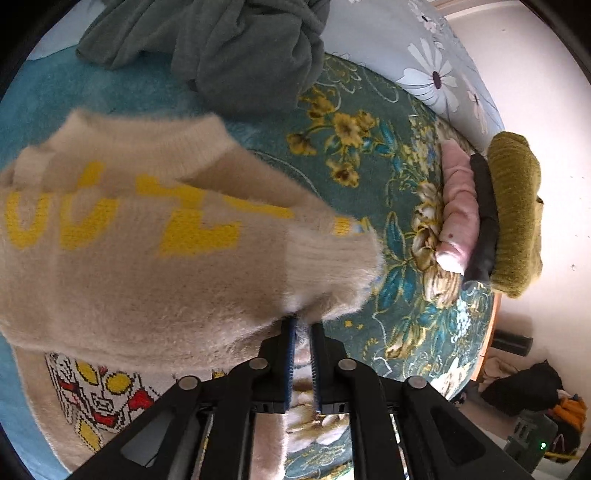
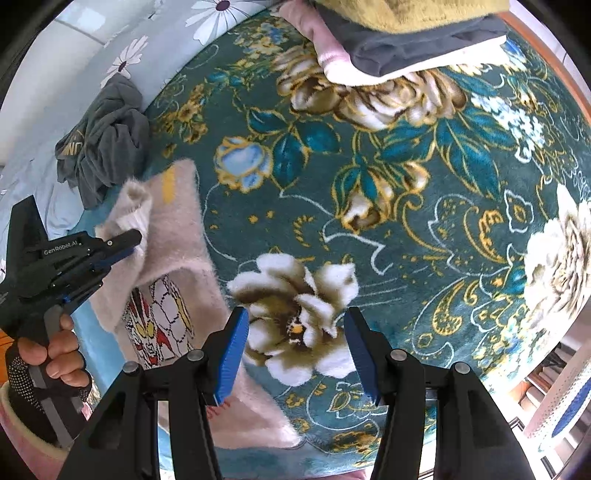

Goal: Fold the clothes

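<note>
A fluffy beige sweater (image 1: 147,258) with yellow letters and a cartoon print lies partly folded on the floral bed blanket (image 1: 369,166). My left gripper (image 1: 303,321) points down at the folded-over edge; its jaws stand a narrow gap apart, with the fuzzy edge at the tips. In the right wrist view the sweater (image 2: 173,236) lies at the left, with the left gripper (image 2: 129,245) at its folded corner and a hand (image 2: 62,354) on the handle. My right gripper (image 2: 295,317) hangs open over a white flower on the blanket (image 2: 406,221), just right of the sweater, with nothing between its fingers.
A crumpled grey-green garment (image 1: 221,48) lies beyond the sweater, also visible from the right wrist (image 2: 107,144). A stack of folded clothes (image 1: 513,210), pink, dark and olive, sits near the bed's edge (image 2: 406,29). A daisy-print pillow (image 1: 436,74) lies behind. Dark clutter (image 1: 535,391) covers the floor.
</note>
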The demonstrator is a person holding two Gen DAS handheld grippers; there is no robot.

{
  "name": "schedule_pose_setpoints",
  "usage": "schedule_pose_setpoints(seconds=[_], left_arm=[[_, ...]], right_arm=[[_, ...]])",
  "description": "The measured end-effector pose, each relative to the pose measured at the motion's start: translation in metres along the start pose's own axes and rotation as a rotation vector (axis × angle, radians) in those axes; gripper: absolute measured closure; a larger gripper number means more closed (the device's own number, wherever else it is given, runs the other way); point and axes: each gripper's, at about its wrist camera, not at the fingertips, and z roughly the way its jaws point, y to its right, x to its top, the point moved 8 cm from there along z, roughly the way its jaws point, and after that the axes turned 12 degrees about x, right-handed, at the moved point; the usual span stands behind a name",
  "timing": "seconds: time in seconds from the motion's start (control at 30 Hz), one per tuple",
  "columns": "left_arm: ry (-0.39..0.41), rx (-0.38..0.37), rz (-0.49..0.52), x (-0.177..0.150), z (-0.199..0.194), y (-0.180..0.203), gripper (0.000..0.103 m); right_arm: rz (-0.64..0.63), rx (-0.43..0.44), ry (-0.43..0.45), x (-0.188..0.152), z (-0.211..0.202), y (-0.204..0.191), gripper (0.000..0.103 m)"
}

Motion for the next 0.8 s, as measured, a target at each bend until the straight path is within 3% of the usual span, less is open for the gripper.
schedule_pose_setpoints(seconds=[0.03,0.13,0.27,0.4,0.57,0.67,0.8], left_arm=[[0.003,-0.016,0.003,0.000,-0.006,0.000,0.073],[0.033,-0.074,0.002,-0.001,-0.031,-0.005,0.062],[0.105,-0.106,-0.038,-0.006,-0.070,-0.049,0.060],[0.149,-0.033,-0.159,-0.027,-0.085,-0.133,0.058],[0.081,0.060,-0.436,-0.095,-0.063,-0.256,0.058],[0.040,0.100,-0.506,-0.133,-0.047,-0.293,0.055],[-0.002,0.108,-0.517,-0.163,-0.022,-0.313,0.041]], right_arm=[[-0.002,0.000,0.002,0.000,0.000,-0.002,0.048],[-0.019,0.004,0.001,-0.001,0.001,-0.014,0.048],[-0.065,0.029,-0.004,-0.009,0.007,-0.039,0.048],[-0.114,0.081,-0.052,-0.028,0.026,-0.062,0.048],[-0.123,0.116,-0.170,-0.066,0.072,-0.067,0.048],[-0.114,0.089,-0.247,-0.092,0.104,-0.055,0.048],[-0.098,0.047,-0.297,-0.111,0.135,-0.037,0.048]])
